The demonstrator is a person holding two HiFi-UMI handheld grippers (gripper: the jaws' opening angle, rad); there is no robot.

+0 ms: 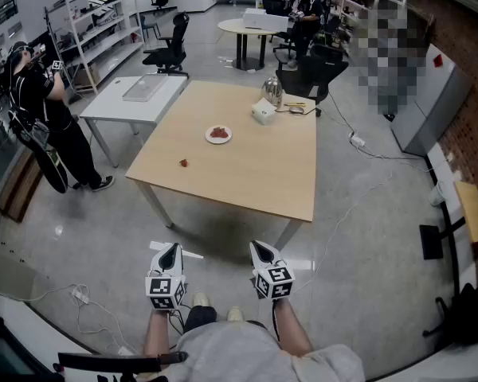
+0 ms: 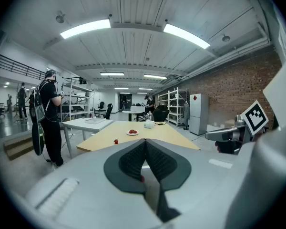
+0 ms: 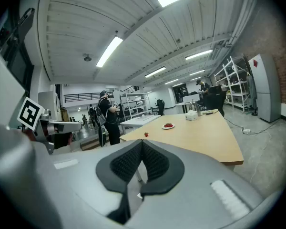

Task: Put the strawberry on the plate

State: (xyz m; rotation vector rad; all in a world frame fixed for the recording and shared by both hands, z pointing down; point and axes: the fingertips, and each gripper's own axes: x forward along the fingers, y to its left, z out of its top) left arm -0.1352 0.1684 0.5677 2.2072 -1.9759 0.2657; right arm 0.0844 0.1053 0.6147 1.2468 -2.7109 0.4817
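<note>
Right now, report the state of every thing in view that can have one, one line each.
left gripper: shut, empty, short of the wooden table.
right gripper: shut, empty, also short of it.
plate: on the table, red fruit on it.
strawberry: loose on the table, apart from the plate.
kettle: upright, near the table's far edge.

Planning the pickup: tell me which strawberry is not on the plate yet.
The lone strawberry lying on the bare wooden table, near its left edge. The other red pieces sit together on the white plate, farther across the table.
</note>
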